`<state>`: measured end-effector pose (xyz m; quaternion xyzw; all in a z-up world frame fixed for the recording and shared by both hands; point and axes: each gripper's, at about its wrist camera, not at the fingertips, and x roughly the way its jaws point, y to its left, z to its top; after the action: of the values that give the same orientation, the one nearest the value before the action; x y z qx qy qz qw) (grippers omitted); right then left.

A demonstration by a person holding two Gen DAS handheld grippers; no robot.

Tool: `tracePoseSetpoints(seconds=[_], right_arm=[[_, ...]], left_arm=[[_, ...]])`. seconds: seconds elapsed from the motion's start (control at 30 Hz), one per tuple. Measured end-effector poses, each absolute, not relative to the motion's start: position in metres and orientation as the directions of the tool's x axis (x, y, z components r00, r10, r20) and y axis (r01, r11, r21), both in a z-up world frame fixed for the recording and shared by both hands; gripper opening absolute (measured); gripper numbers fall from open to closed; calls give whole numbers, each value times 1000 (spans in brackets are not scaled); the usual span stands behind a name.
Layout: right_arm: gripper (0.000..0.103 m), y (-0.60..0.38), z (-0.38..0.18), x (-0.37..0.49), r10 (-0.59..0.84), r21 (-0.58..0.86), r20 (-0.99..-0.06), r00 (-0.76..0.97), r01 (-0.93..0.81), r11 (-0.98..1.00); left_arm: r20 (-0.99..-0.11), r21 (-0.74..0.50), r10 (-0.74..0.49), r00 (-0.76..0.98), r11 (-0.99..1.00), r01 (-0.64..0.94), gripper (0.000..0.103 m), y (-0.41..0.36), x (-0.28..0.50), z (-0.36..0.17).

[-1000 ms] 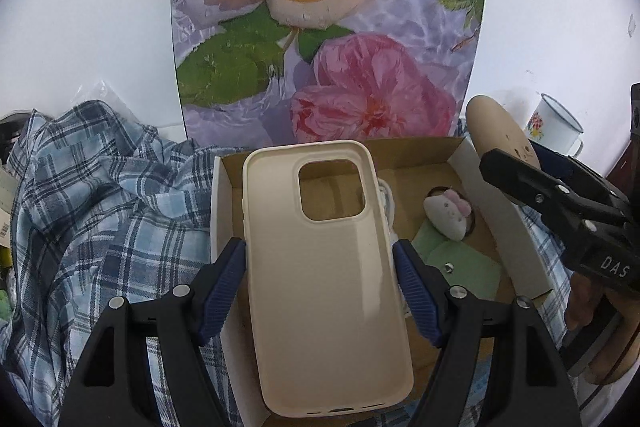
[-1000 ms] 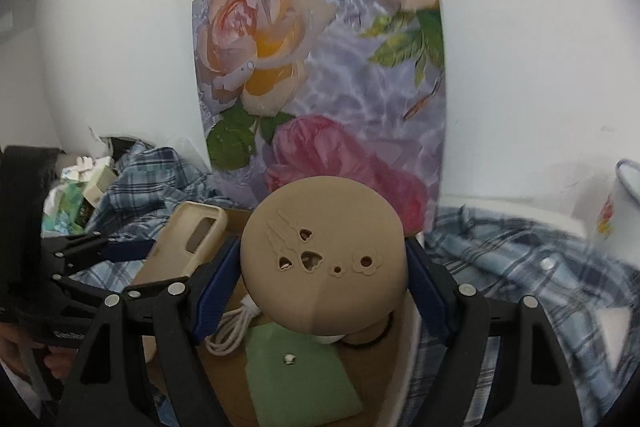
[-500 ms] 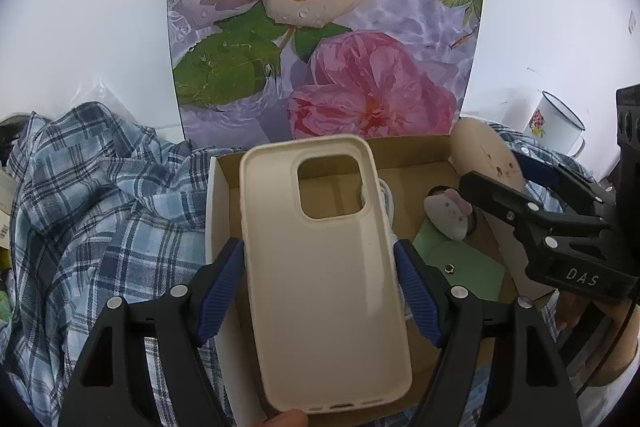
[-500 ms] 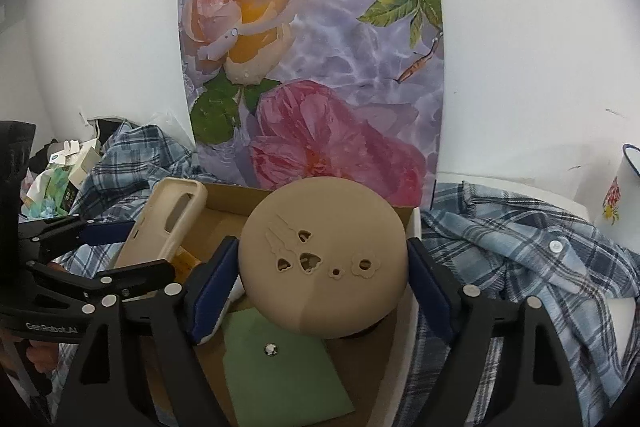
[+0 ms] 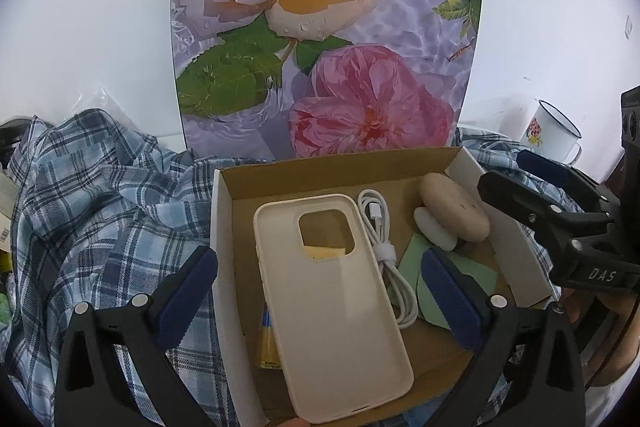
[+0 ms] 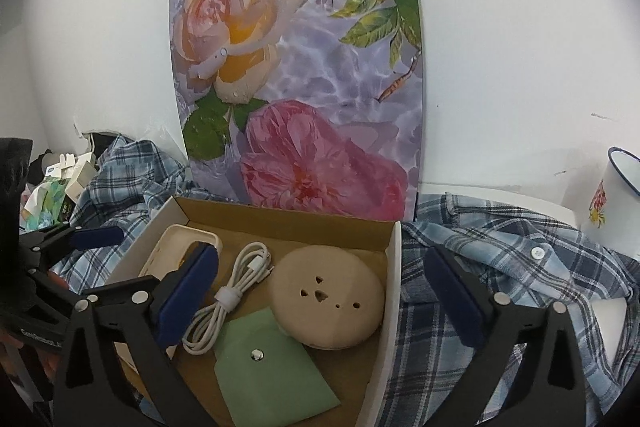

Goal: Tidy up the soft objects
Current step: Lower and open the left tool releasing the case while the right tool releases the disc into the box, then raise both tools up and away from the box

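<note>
Cream phone case [image 5: 332,307] lying flat in the left half of the cardboard box [image 5: 320,167], camera cut-out toward the far wall, long axis running near to far with a slight lean. Tan round cushion [image 6: 328,303], pierced by small shaped holes, at the right side of the box against its white right wall; a pale green pouch [image 6: 272,375] lies just near of it and partly under it, and a coiled white cable [image 6: 236,291] lies between case and cushion.

Left gripper [image 5: 320,295]: jaws opening, spread wide to either side of the case; the blue pads stand clear of its edges, so the case rests on the box floor, unheld. Right gripper [image 6: 320,299]: jaws likewise opening, the cushion between them but untouched, one pad over the case's far end in that view, the other out over the plaid shirt [image 6: 500,267].

Each object lies directly ahead of and below its own gripper, the case nearer the left hand and the cushion nearer the right; the shirt, crumpled round the box on both sides, is probably the soft item left to sort. A floral panel [image 5: 320,27] stands behind the box; an enamel mug [image 5: 552,131] sits far right.
</note>
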<state>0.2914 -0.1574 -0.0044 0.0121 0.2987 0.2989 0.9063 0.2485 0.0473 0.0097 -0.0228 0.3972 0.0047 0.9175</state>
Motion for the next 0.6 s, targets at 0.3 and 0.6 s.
tracePoseSetpoints(seconds=[0.3,0.6], right_arm=[[102,-162,13,285,555,200,-502,663,-535,821],[102,-165,42,272,572,191,-449,686,-552,812]], left_arm=[[-715,-33,-6,699,999,-24,103,46,242,14],[-660,-20,-8,751,1000,-7,103,38,226,43]])
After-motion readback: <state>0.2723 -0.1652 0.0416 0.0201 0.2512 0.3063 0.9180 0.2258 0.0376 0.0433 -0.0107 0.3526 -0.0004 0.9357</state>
